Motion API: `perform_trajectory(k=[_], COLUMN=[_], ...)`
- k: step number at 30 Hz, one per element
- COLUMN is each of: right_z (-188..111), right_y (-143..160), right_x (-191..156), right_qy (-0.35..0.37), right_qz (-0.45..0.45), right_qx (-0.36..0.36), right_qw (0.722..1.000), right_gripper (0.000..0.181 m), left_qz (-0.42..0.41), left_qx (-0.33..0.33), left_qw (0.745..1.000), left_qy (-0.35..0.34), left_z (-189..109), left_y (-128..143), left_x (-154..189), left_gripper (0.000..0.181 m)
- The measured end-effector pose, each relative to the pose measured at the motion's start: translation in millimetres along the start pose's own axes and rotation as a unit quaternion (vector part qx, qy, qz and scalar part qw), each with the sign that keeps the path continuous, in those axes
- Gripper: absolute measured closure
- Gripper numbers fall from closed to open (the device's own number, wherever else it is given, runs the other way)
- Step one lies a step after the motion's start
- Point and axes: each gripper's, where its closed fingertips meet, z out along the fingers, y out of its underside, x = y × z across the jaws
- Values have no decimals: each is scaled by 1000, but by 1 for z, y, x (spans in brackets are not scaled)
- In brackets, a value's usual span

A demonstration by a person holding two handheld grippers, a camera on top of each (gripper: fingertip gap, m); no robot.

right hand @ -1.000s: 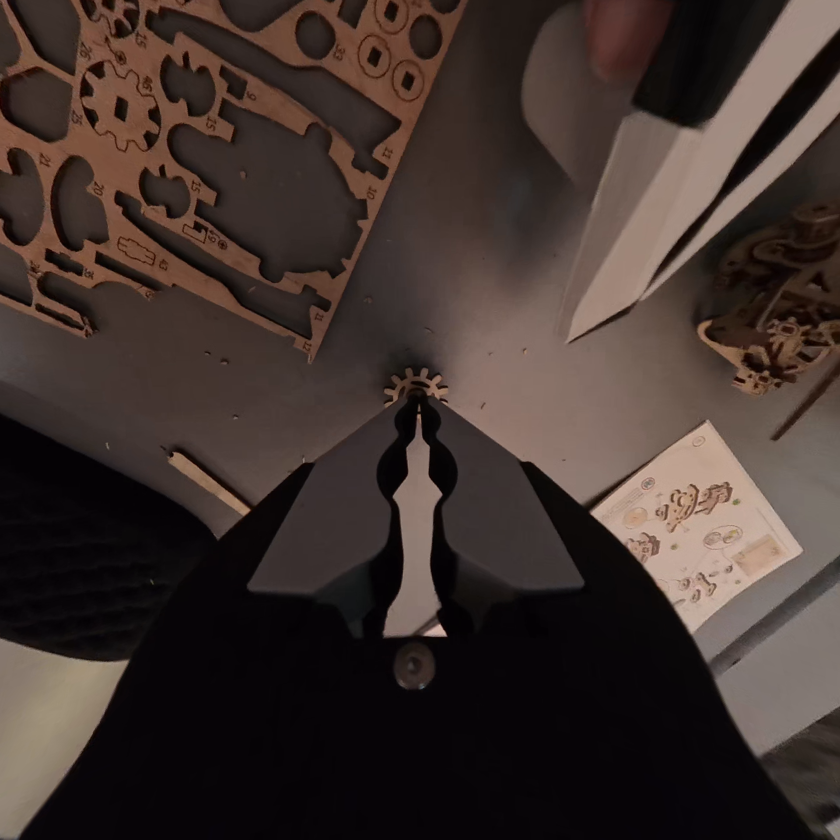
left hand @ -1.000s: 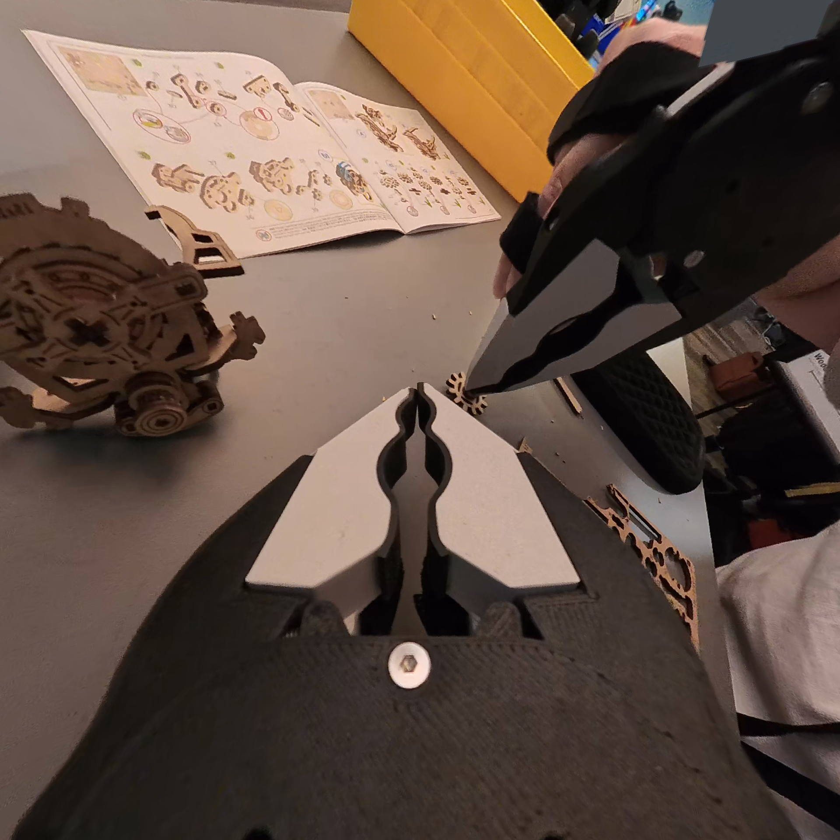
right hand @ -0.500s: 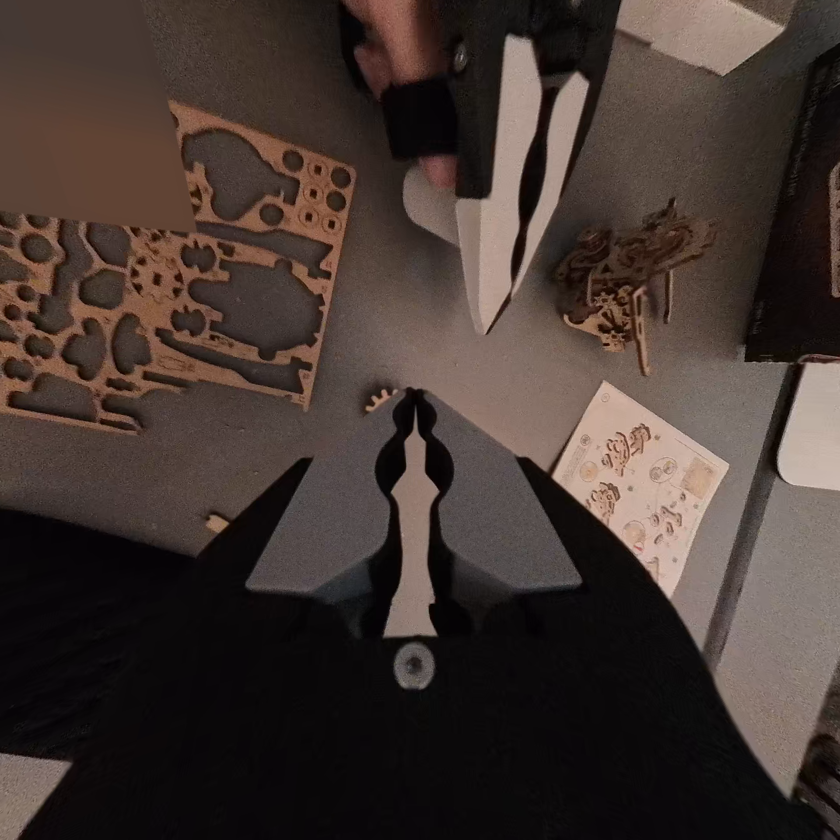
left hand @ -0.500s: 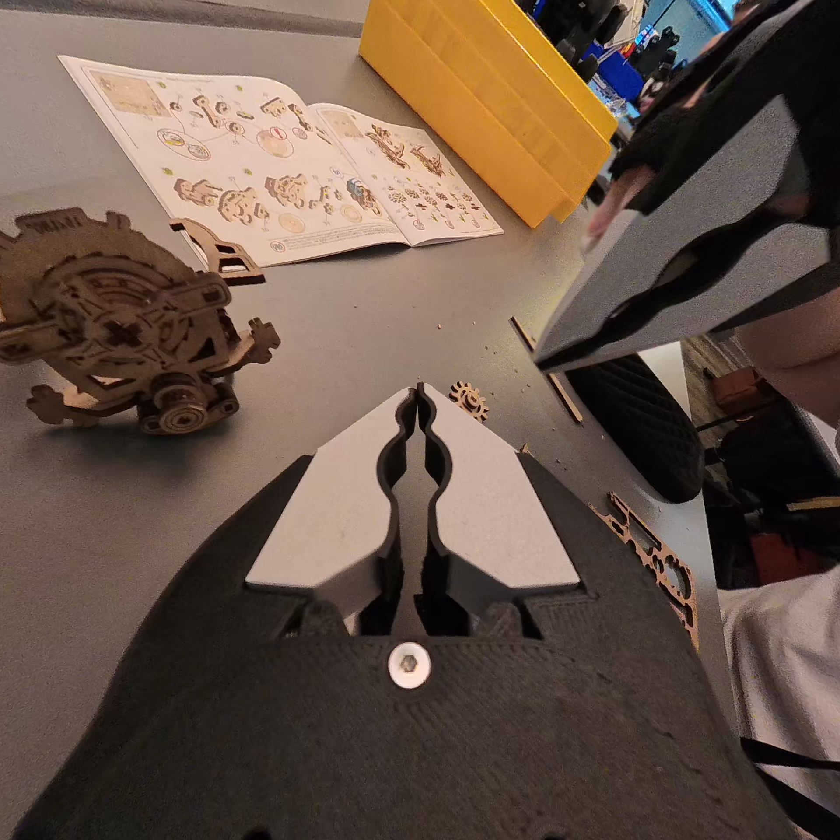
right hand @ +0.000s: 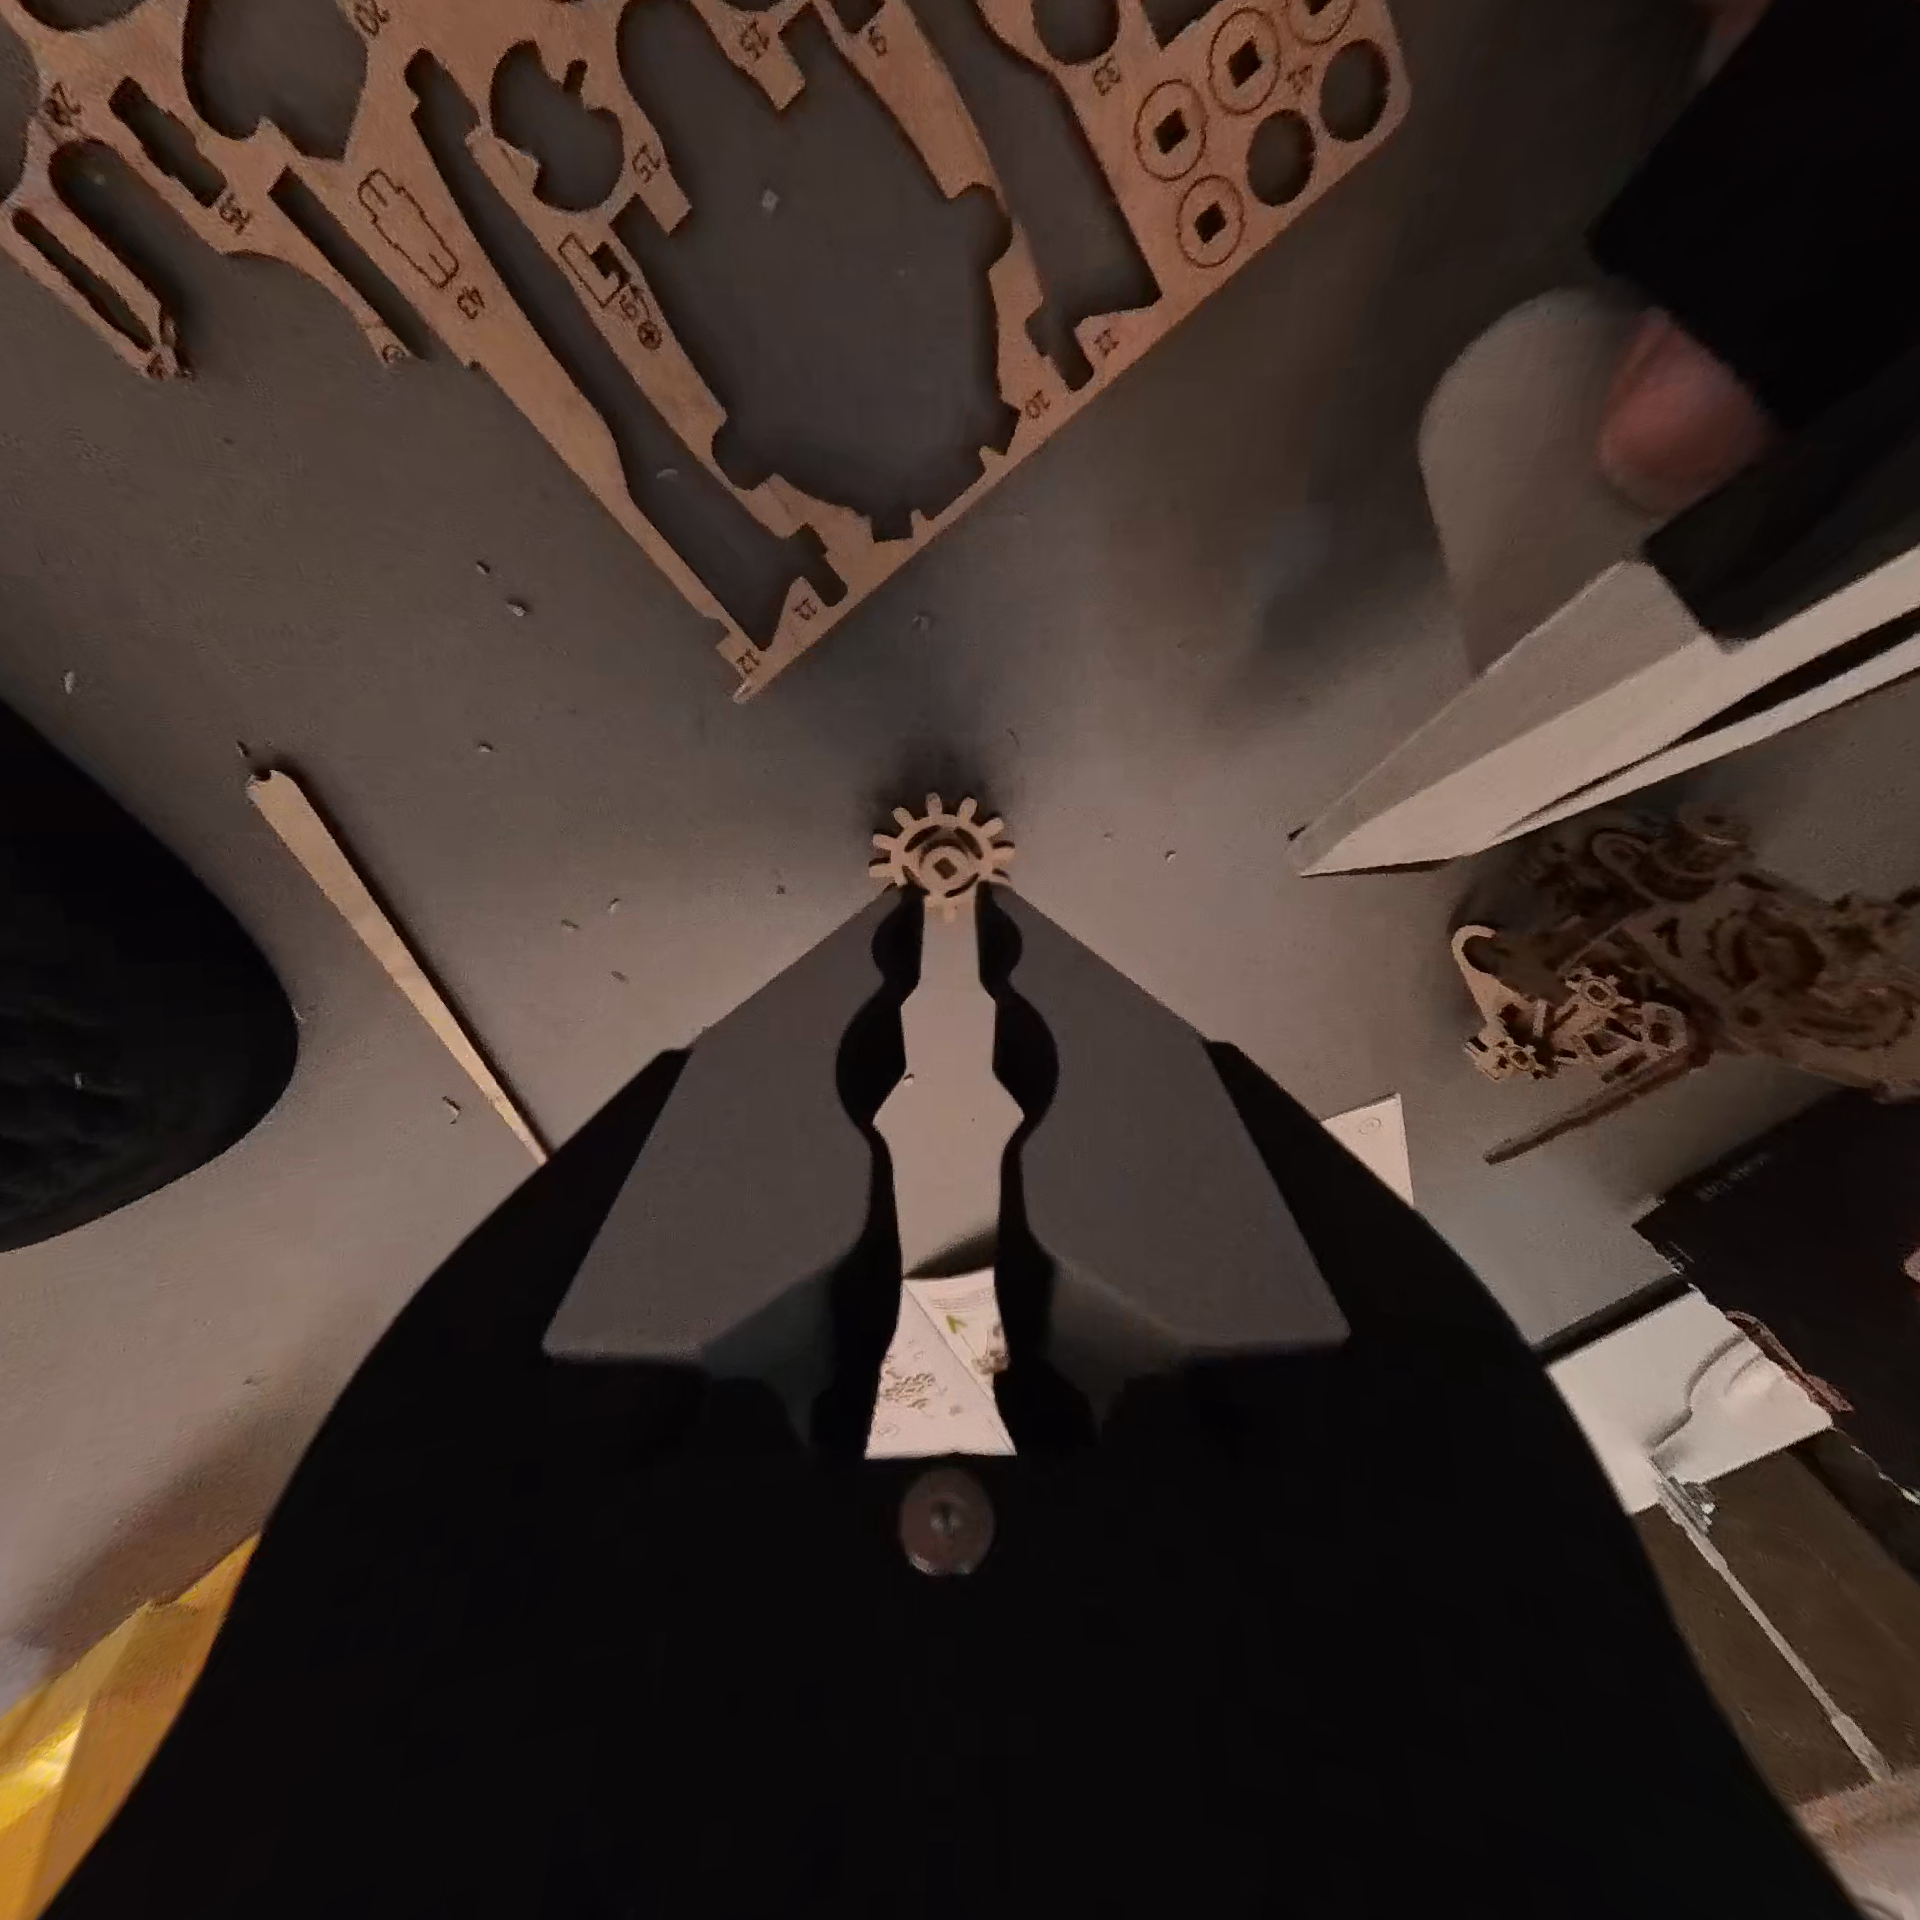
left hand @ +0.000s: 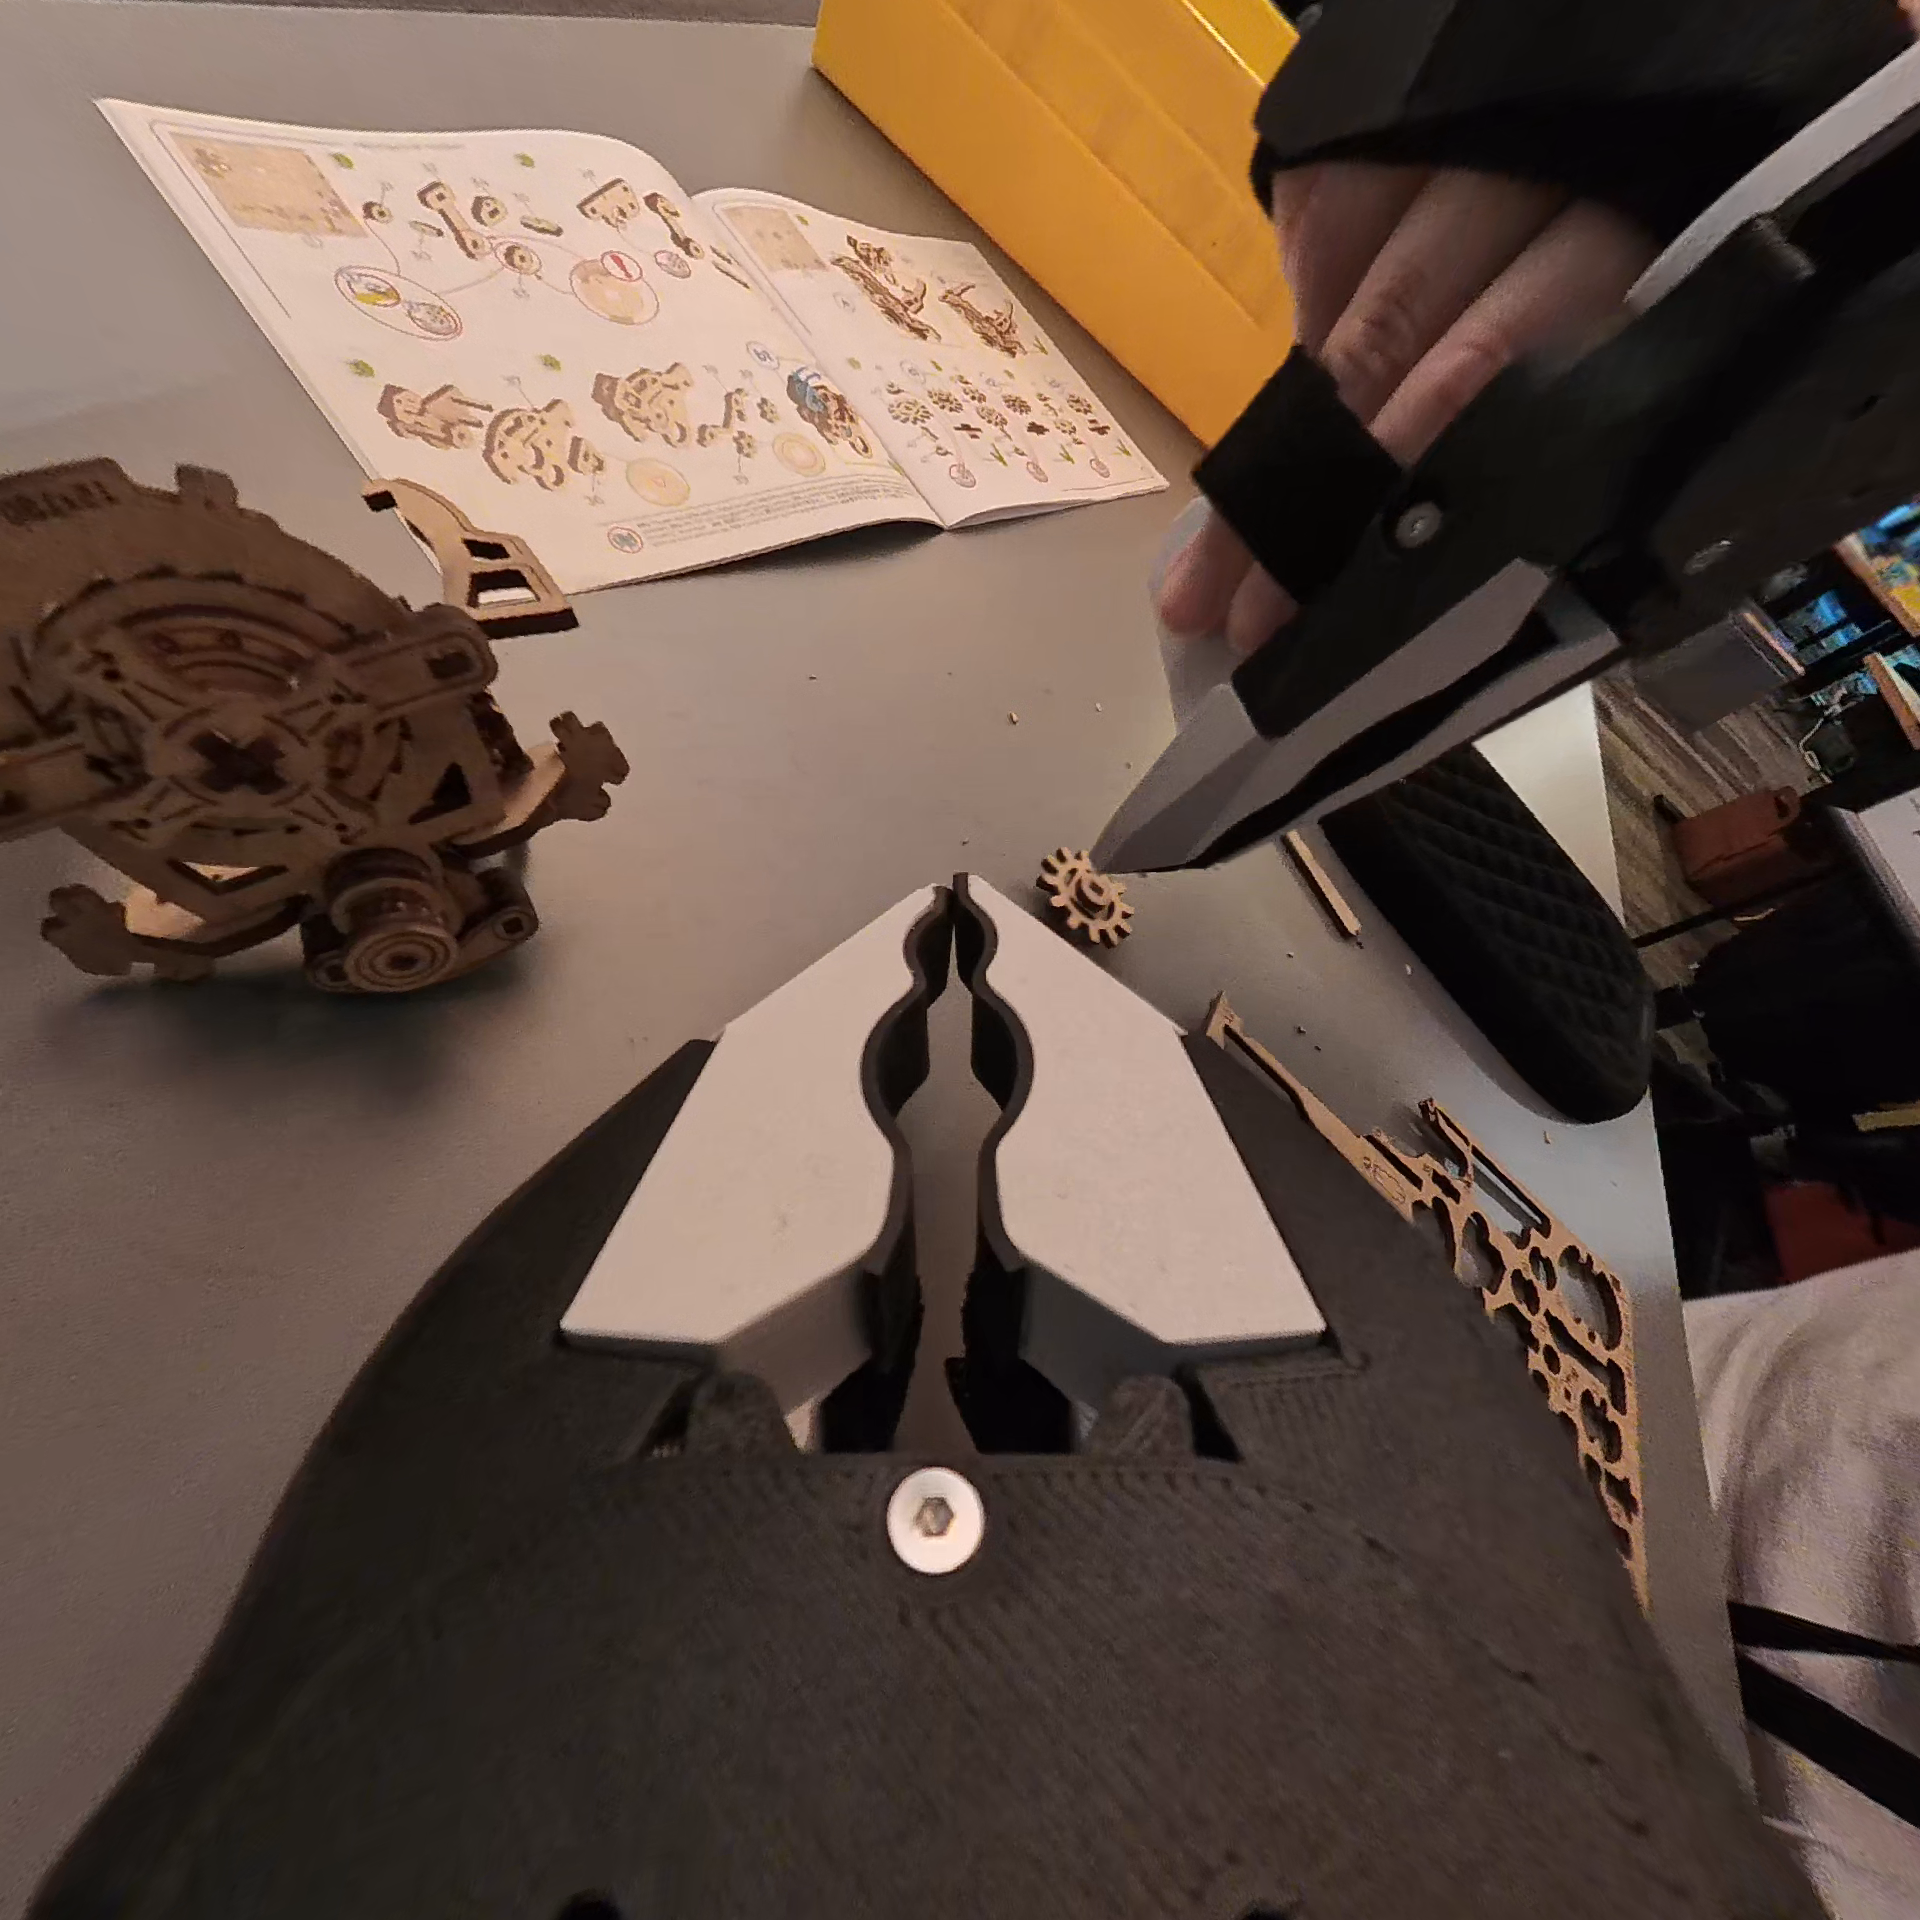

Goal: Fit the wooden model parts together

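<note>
On the grey worktop (left hand: 852,717), a small pale wooden gear wheel (right hand: 940,854) lies flat. The right gripper (right hand: 948,902) points down at it, jaws slightly spread, tips at the near edge of the gear; whether they touch it cannot be told. The left gripper (left hand: 954,885), jaws pressed together and holding nothing, sits just beside the gear. The partly built brown wooden model (left hand: 249,748) stands well apart, near the open instruction booklet (left hand: 623,343). A punched-out plywood parts sheet (right hand: 727,260) lies beyond the gear.
</note>
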Motion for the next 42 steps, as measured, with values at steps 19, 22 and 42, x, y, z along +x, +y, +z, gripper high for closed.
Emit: perform_trajectory(k=[19, 22, 42], right_z=[9, 9, 9], right_y=[-2, -2, -3], right_x=[-2, -2, -3], right_qy=[-35, -29, -6], right_qz=[-60, -65, -48], right_qx=[10, 13, -2], right_qw=[998, 997, 999], right_gripper=[180, 180, 181], left_qz=[-3, -2, 2], left_qx=[-2, -1, 2], left_qw=[1000, 1000, 1000], left_qy=[1, -1, -1], left_z=[0, 0, -1], left_y=[1, 1, -1], left_x=[-1, -1, 2], left_gripper=[181, 181, 181])
